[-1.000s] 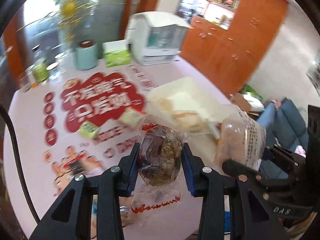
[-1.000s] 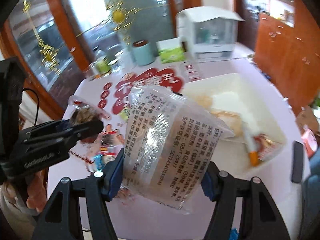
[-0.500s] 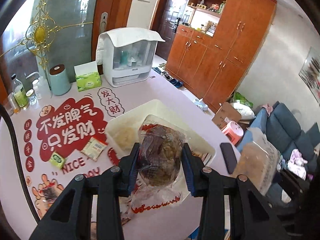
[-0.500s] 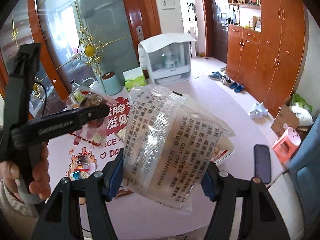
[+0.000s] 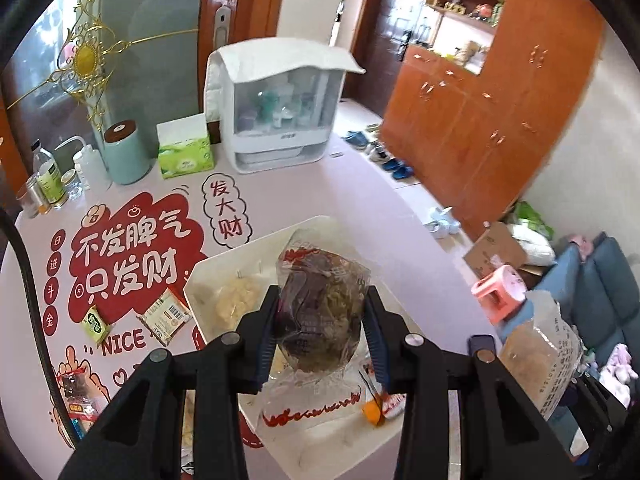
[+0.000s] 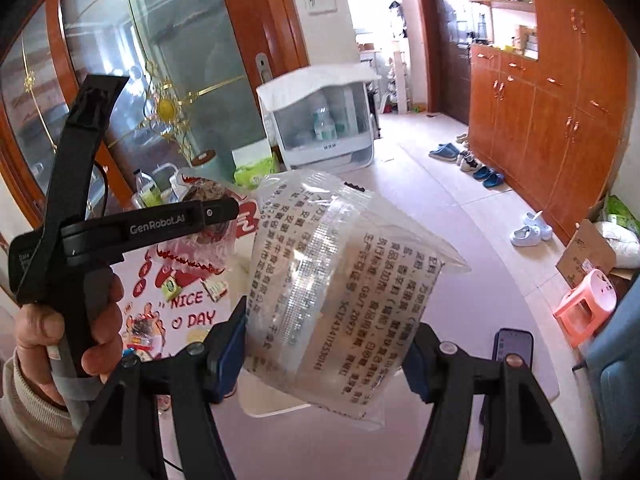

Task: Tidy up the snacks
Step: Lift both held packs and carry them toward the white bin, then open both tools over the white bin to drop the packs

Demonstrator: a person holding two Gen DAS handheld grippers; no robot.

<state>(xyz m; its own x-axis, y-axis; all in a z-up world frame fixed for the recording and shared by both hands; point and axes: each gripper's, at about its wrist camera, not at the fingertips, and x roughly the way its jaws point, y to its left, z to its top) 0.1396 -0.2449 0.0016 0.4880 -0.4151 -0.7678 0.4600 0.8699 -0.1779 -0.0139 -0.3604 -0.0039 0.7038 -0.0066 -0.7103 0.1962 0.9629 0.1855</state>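
Both tongs are loaded and held above the table (image 5: 280,200), so the step in hand reads as carrying 2 snacks to the white tray (image 5: 208,276) near the table's right edge.

The left gripper (image 5: 320,336) is part closed, its blue pads pressing the sides of a clear packet of dark snack (image 5: 320,312), which hangs above the tray. The right gripper (image 6: 324,344) stands wider, clamped on a bigger clear bag with printed text (image 6: 340,280), held up off the table over its right edge, just past the tray.

In the tray lie a pale snack (image 5: 236,300) and an orange-tipped wrapper (image 5: 376,404). 2 small packets (image 5: 132,320) rest on the red printed mat beside the tray's left side, and more wrapped pieces (image 5: 78,396) sit toward the table's near left corner.

Next, I judge, each bag needs lowering into a free part of the tray before the pads let go. The right one must first come back over the tray. The loose packets on the mat are left to gather.
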